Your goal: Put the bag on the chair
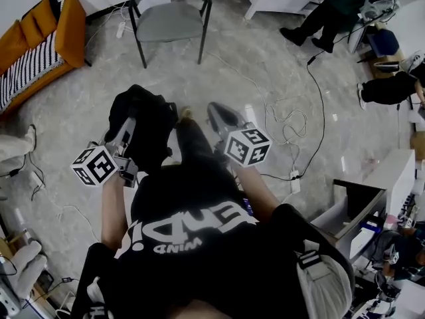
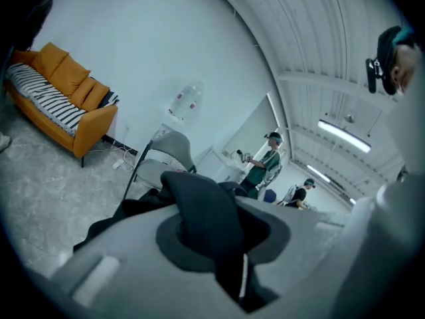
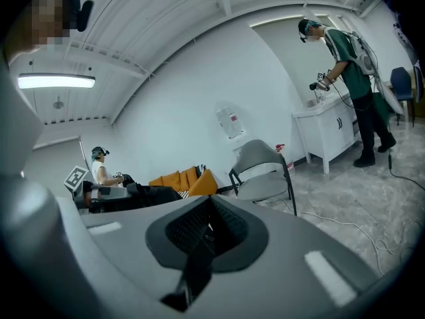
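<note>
Several floor cables [image 1: 323,111] lie near the chair [image 1: 169,22]; left tool [image 1: 127,130] clamps the bag [image 1: 151,121], right tool [image 1: 218,111] closed.

The head view looked steeply down from above the person onto the floor [image 1: 73,111], with the chair [image 1: 169,22] near its top edge. Both gripper views sat low and close behind their jaws, facing level across the room. All three views shared the chair and the orange sofa [image 1: 40,38].

Our left tongs [image 2: 224,248] pinch a fold of the black bag [image 2: 194,201]. Beyond it we see the grey chair [image 2: 166,161] standing on the floor, with an orange sofa [image 2: 66,102] further left by the wall.
</note>
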`<state>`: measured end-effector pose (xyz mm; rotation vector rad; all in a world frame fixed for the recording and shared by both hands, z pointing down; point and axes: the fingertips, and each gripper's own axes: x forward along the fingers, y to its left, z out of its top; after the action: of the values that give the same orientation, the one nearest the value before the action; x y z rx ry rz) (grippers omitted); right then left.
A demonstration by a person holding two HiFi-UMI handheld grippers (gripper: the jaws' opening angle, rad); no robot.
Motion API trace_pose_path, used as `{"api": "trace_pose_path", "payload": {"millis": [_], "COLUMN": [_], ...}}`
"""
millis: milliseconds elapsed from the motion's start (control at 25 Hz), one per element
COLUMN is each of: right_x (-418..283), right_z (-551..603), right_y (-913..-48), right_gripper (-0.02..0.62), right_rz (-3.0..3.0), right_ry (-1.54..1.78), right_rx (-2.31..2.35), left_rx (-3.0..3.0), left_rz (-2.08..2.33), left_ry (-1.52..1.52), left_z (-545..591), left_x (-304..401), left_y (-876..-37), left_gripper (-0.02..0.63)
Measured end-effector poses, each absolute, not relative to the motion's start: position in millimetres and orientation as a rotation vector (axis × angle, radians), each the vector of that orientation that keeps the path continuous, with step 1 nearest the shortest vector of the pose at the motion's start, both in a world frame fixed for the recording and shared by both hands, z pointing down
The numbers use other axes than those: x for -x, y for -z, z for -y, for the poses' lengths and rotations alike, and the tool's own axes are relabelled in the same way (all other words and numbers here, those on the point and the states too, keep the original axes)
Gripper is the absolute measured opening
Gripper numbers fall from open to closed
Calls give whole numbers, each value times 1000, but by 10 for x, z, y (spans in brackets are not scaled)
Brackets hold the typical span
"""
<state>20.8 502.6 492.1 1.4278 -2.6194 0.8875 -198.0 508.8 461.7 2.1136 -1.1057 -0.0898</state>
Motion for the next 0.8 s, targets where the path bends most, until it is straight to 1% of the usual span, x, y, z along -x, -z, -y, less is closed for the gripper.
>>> {"api": "trace_pose_path", "payload": {"millis": [280, 800], "right_x": [-257, -634], "right_z": [-4389, -2844], "right_y": [-4955, -4746], "right_gripper": [0, 0], "right_rz": [2614, 2627], "right_ry": [-911, -939], "right_rx": [-1407, -1411], "left_rx": [-2105, -2080], "left_rz": [1095, 1118], "left_ry": [89, 90], "left_z": [-4445, -2960], "left_x": [1933, 1655], "left_y": [-4642, -4419], "left_gripper": [66, 66]}}
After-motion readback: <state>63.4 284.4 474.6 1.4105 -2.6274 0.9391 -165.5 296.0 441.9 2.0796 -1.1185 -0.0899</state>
